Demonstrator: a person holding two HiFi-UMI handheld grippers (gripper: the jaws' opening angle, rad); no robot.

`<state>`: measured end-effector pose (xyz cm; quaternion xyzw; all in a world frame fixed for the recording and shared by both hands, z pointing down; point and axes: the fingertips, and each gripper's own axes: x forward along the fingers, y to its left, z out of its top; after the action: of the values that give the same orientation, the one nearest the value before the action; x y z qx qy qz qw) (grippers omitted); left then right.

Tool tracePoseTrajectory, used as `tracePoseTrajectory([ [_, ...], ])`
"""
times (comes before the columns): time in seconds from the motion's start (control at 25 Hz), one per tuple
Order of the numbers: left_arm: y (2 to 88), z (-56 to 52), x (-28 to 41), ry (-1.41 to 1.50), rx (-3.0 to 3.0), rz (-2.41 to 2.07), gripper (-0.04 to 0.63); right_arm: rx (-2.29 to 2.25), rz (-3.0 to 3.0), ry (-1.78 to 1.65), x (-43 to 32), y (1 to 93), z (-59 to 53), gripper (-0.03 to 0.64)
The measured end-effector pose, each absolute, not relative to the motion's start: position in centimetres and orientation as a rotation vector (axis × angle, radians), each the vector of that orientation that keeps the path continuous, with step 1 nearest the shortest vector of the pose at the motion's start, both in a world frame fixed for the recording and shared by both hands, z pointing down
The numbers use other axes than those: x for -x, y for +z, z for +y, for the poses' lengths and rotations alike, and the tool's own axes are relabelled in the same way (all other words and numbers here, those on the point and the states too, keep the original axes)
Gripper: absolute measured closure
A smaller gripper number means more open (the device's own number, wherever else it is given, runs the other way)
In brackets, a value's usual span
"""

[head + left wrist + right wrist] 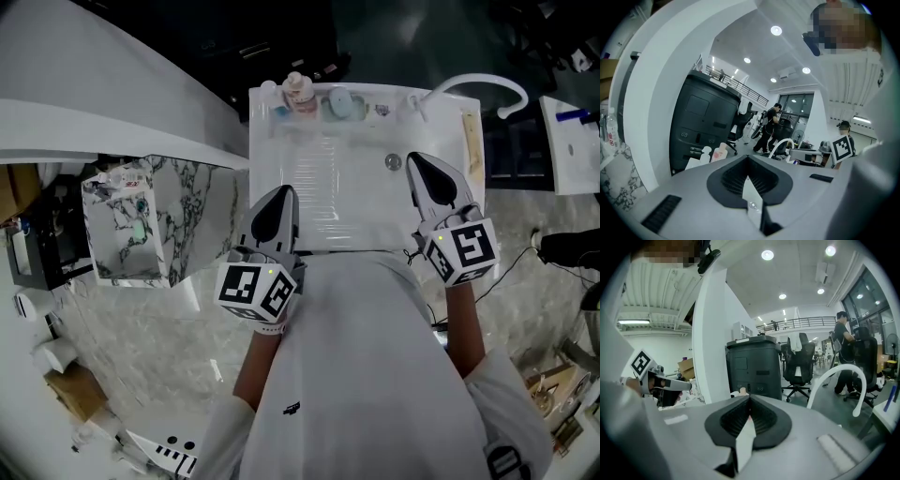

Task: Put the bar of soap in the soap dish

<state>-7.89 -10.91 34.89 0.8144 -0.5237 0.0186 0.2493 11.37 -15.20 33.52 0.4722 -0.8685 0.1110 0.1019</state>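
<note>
Both tools idle and empty. The left gripper (281, 195) has its jaws pressed together with nothing between them, confirmed in its own view (749, 158); the right gripper (415, 161) is likewise closed on nothing (750, 400). Both sit over the near half of the white rectangular sink basin (281, 169), left at 7 o'clock of the basin, right at 4 o'clock. The pale blue-green oval soap dish (342, 104) is on the back ledge at 12 o'clock, just beside a pump bottle with a peach label (300, 95) at its 9 o'clock; a curved white faucet (480, 84) stands at 2 o'clock. The bar of soap is not in either gripper and not visible loose in the basin; judged most likely to be lying in the dish already, so the task looks done or nearly so. Risks, as judgement: if the bar sits off-centre, its slick surface could let it slide onto the ledge or into the basin; any return reach to correct it passes close to the pump bottle and could tip it; closed jaws would have to spread first. Hard to make out: bar and dish merge into one small blurred oval in the head view. Both gripper views look over the ledge into the room, so neither shows the dish.
</note>
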Motion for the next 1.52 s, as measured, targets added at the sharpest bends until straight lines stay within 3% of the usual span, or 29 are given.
tracePoseTrajectory([
  [1.52,34.3,-10.1,8.2,0.036,-2.203,-1.466,0.588,-1.414,-2.564,0.31,-9.8,33.8,-13.1,0.605],
])
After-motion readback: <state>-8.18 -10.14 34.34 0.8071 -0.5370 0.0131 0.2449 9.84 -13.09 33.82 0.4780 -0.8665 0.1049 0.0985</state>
